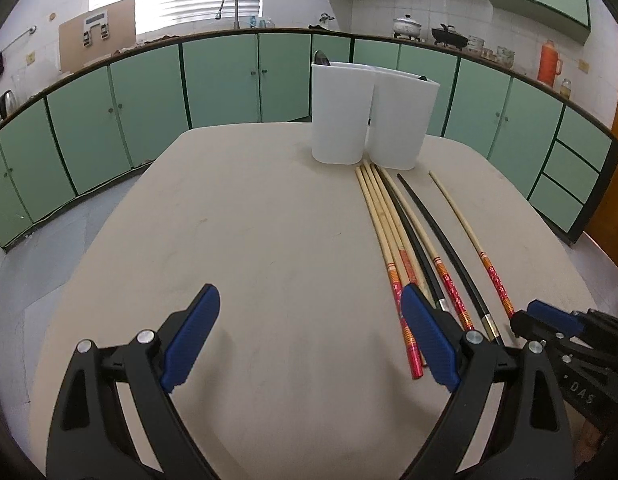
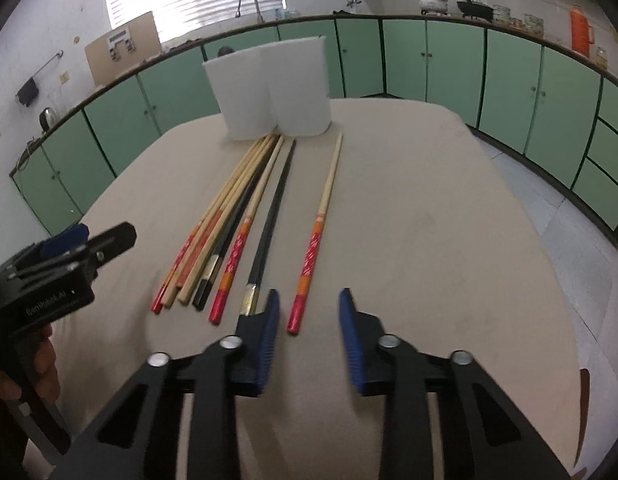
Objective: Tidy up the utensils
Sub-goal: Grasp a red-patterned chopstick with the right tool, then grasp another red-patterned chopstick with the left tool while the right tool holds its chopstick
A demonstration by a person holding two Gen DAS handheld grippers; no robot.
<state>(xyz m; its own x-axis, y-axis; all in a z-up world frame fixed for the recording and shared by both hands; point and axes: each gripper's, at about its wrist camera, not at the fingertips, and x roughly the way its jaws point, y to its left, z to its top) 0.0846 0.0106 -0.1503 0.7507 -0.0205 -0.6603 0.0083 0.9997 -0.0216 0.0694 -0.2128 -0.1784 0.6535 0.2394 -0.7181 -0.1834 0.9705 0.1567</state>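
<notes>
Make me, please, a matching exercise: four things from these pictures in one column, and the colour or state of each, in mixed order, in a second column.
Things:
1. utensil holder
2. separate chopstick
3. flask
4. left gripper

Colour or state:
a. open, empty
b. orange
c. white, upright
d. lying flat, red end

Pairs: 1-c, 2-d, 3-b, 4-a

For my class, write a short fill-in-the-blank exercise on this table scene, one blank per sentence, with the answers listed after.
1. The chopsticks lie on the ____.
2. The two containers behind them are ____ in colour.
3. One bamboo chopstick lies apart from the others, on their ____ side in the right wrist view.
4. The cupboard doors are ____.

Answers: table; white; right; green
</notes>
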